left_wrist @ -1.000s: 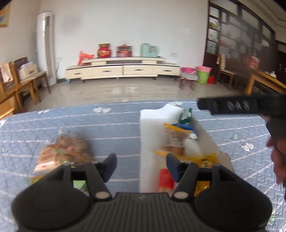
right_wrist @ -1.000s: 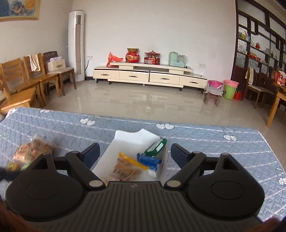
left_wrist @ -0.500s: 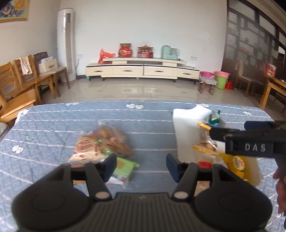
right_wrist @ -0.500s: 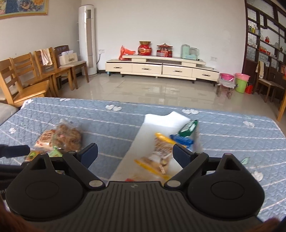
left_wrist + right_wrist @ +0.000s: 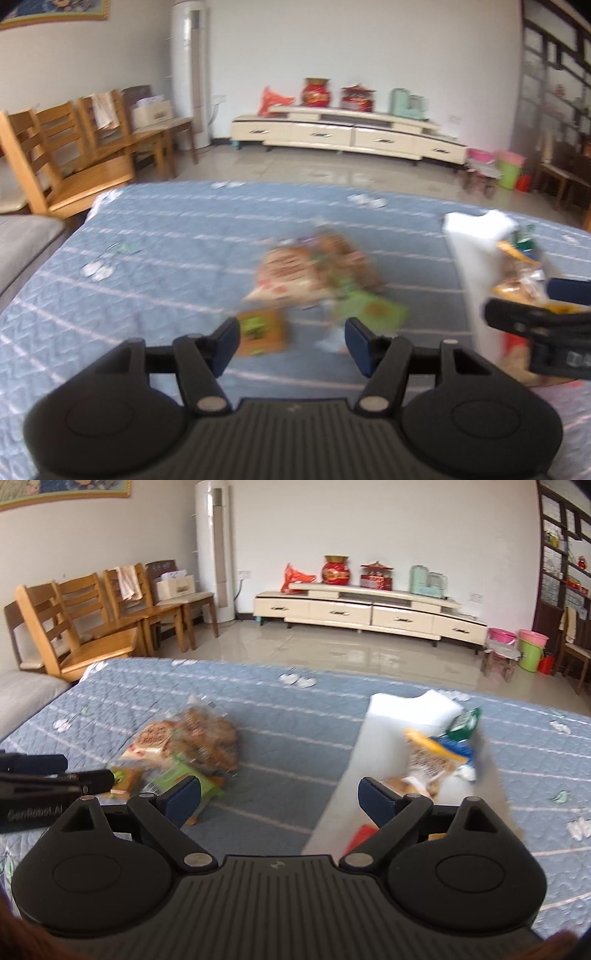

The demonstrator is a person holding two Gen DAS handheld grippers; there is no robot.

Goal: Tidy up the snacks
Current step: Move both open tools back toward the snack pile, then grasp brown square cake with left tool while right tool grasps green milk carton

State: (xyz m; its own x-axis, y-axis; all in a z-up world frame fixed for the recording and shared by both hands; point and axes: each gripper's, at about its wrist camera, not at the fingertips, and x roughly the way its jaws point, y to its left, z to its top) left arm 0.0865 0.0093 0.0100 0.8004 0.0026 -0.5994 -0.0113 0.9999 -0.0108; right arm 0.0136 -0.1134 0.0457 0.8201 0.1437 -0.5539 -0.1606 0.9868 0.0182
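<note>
A loose pile of snack packets (image 5: 314,277) lies on the blue quilted table: a clear bag of biscuits, a green packet (image 5: 369,310) and a small orange-green box (image 5: 262,330). It shows in the right wrist view too (image 5: 192,744). A white box (image 5: 469,266) on the right holds several snack packets (image 5: 432,760). My left gripper (image 5: 291,339) is open and empty, just before the pile. My right gripper (image 5: 279,797) is open and empty, between the pile and the white box (image 5: 376,746).
The blue quilted table (image 5: 295,716) ends at a tiled floor. Wooden chairs (image 5: 92,616) stand at the left, a cream TV cabinet (image 5: 362,609) along the far wall, plastic buckets (image 5: 528,650) at the right. The other gripper shows at each view's edge (image 5: 539,325).
Both grippers have swung left, away from the white box. The loose snack pile now sits in front of the left gripper. Both stayed open and empty.
</note>
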